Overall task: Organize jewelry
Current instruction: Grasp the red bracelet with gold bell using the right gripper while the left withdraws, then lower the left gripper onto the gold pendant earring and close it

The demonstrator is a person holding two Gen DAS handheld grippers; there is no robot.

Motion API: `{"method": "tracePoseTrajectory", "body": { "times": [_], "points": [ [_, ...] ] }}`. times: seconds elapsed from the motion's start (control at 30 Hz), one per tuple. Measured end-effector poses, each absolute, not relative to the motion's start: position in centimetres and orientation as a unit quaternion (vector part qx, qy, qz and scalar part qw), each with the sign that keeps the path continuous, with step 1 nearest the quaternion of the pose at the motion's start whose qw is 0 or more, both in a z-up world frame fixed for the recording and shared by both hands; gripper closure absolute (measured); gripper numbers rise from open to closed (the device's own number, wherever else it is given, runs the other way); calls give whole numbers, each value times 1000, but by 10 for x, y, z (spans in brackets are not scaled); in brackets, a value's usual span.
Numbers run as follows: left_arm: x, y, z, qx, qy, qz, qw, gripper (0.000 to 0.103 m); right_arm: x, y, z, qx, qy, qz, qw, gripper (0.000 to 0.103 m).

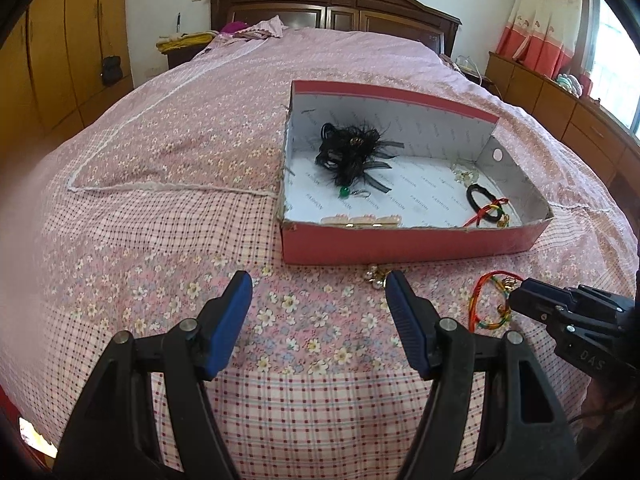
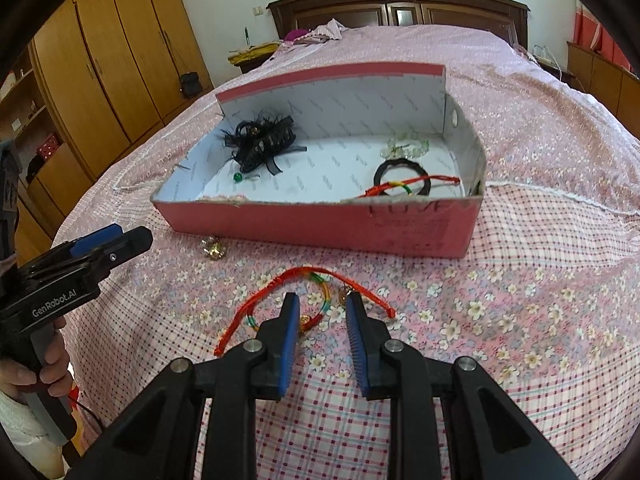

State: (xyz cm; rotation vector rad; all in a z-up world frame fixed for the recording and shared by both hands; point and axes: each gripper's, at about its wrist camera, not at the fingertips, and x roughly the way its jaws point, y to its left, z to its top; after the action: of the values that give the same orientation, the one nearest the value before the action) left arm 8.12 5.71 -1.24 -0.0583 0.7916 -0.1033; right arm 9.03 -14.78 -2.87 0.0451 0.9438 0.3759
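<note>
Right gripper (image 2: 322,308), jaws part-open w/ nothing gripped, straddles the red cord bracelet (image 2: 320,286) on the bed just before the red box (image 2: 320,224): lower squarely, pinch cord not bedcover; left gripper (image 1: 318,282) wide open, empty.

Left tongs (image 1: 319,284) gaping wide, right tongs (image 2: 322,305) narrowly parted — both angled downward, gripping nothing

You're working over a bed (image 1: 168,200) under a pink floral and checked quilt. On it lie a red shoebox (image 2: 320,224), a small gold trinket (image 2: 212,249) just before the box, and a red braided bracelet (image 2: 280,288) nearer you.
</note>
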Motion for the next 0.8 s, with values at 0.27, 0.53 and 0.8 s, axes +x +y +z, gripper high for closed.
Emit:
{"method": "tracePoseTrajectory", "body": {
  "times": [0.27, 0.53, 0.8],
  "points": [
    [82, 62, -21, -30, 393, -44, 918, 41, 95, -145, -42, 20, 464, 176, 868, 77],
    [82, 67, -25, -35, 396, -39, 917, 42, 97, -143, -48, 12, 462, 177, 869, 87],
    [80, 69, -23, -34, 394, -38, 918, 42, 95, -144, -45, 15, 455, 181, 872, 98]
  ]
}}
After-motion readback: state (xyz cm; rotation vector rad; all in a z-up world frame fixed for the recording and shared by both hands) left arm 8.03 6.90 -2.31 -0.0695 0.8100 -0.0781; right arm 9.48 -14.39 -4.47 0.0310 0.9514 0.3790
